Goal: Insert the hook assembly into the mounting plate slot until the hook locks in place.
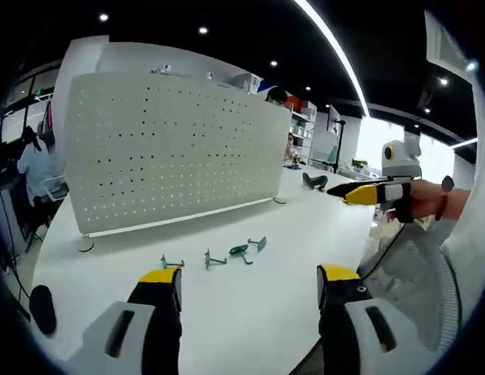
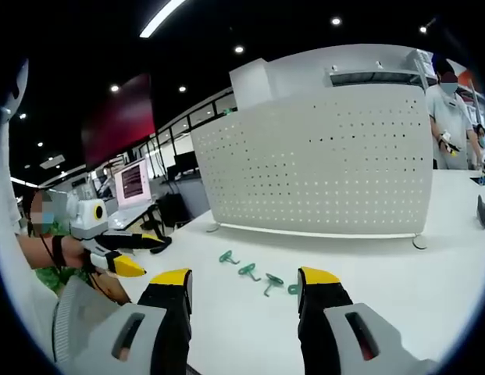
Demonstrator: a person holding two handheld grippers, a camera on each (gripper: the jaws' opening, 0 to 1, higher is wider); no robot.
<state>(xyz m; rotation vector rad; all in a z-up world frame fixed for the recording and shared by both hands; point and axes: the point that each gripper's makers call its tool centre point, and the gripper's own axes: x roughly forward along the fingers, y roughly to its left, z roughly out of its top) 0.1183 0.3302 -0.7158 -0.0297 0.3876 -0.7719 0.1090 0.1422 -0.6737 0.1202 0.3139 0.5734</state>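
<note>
Green hooks (image 1: 239, 251) lie loose in a short row on the white worktop (image 1: 250, 312), in front of the upright white pegboard (image 1: 164, 148) that serves as the mounting plate. From what I see, nothing is done yet: no hook sits in a slot and neither claw holds one. My left claw (image 1: 250, 283) hangs released, jaws wide apart, just short of the hooks (image 2: 247, 269). My right claw (image 2: 244, 285) is likewise released and empty, aimed at the same row with the pegboard (image 2: 320, 164) behind. Still ahead, I judge: grasp one hook, carry it to the board, press it in until it locks.
</note>
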